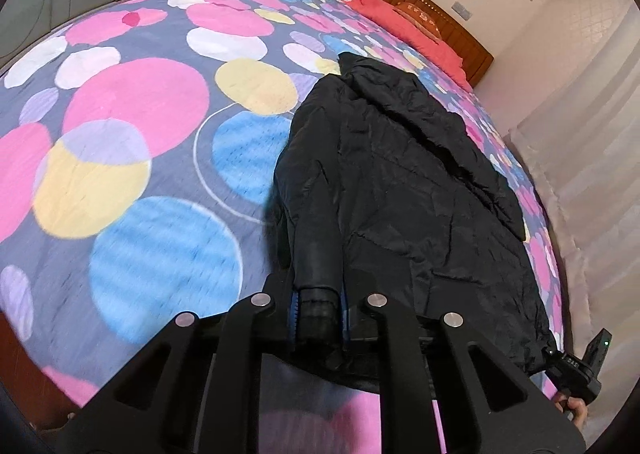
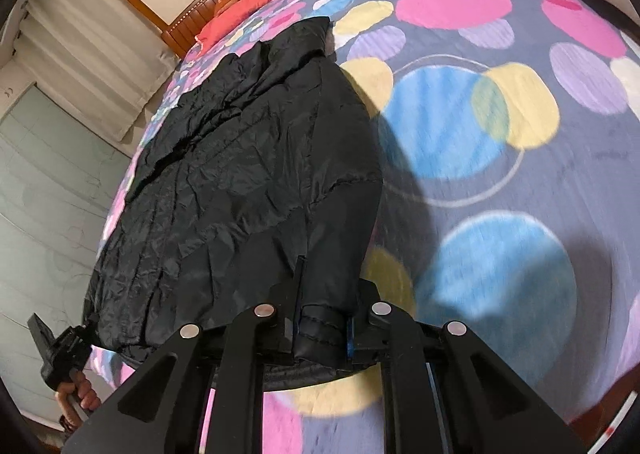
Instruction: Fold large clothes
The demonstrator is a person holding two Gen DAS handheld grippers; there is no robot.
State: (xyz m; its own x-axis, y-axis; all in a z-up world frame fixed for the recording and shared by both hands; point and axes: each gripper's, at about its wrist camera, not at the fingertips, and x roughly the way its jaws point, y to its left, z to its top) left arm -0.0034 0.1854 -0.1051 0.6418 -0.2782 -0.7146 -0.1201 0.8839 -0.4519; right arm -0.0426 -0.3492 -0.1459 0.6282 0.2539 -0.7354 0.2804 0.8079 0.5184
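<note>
A large black padded jacket (image 1: 400, 182) lies along the bed, collar toward the headboard; it also shows in the right wrist view (image 2: 240, 174). My left gripper (image 1: 319, 314) is shut on a black cuff of the jacket (image 1: 318, 308), the sleeve lifted over the body. My right gripper (image 2: 322, 334) is shut on the other cuff (image 2: 320, 328) in the same way. Each gripper shows small in the other's view, at the jacket's hem corners: the right one (image 1: 580, 368) and the left one (image 2: 60, 350).
The bed has a grey cover (image 1: 140, 134) with pink, blue and yellow circles. A red pillow (image 1: 404, 26) and a wooden headboard (image 1: 432, 6) are at the far end. White curtains (image 2: 92, 54) hang along the jacket's side of the bed.
</note>
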